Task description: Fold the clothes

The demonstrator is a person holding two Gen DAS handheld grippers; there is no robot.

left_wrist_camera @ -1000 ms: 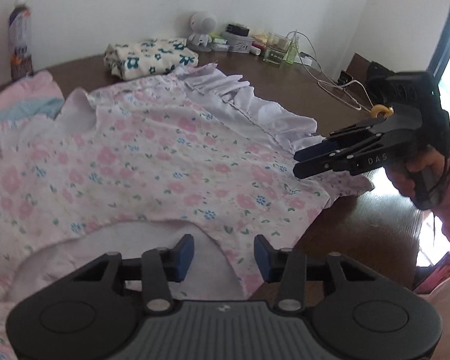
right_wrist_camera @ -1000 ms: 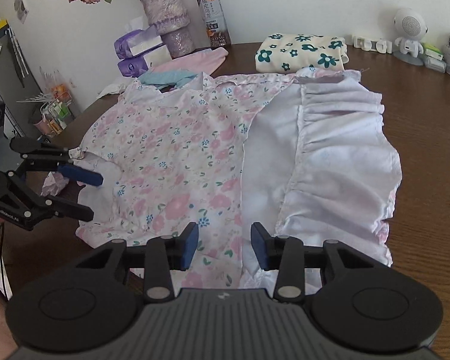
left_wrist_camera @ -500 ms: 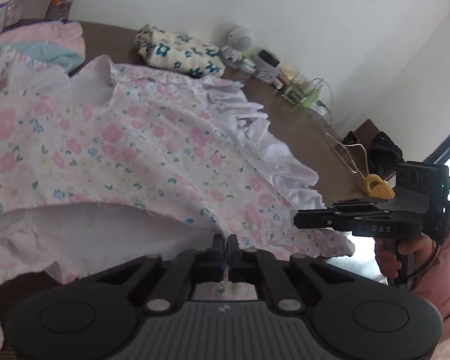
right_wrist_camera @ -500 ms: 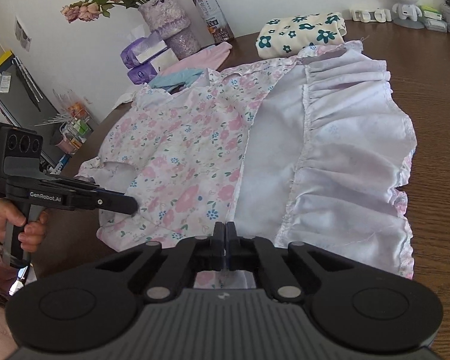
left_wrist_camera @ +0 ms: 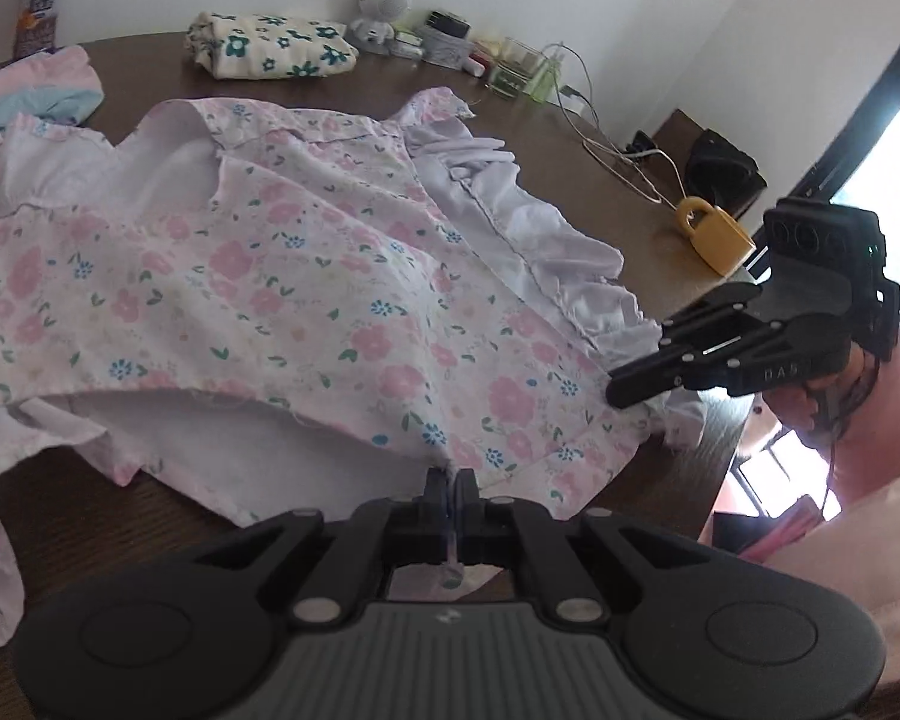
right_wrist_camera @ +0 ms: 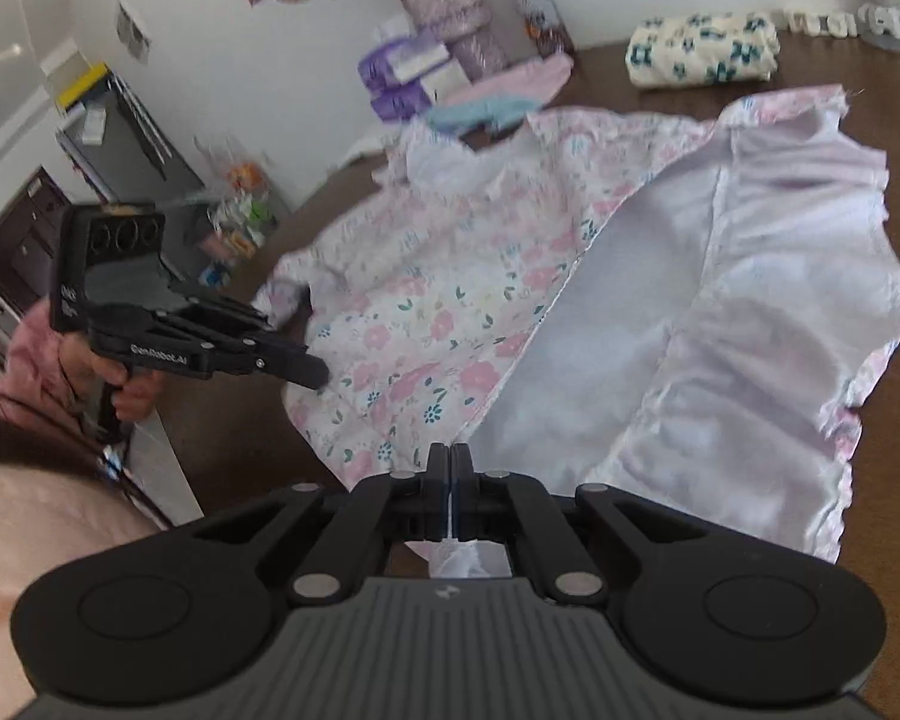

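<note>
Now mid-fold: left gripper [left_wrist_camera: 450, 483] and right gripper [right_wrist_camera: 452, 459] are each clamped on the near hem of the floral dress [left_wrist_camera: 282, 294], spread across the brown table [left_wrist_camera: 600, 180]. Next, I judge: carry both corners toward 12 o'clock, evenly. Glass jar [left_wrist_camera: 519, 69] at 1 o'clock; contents unclear.
</note>
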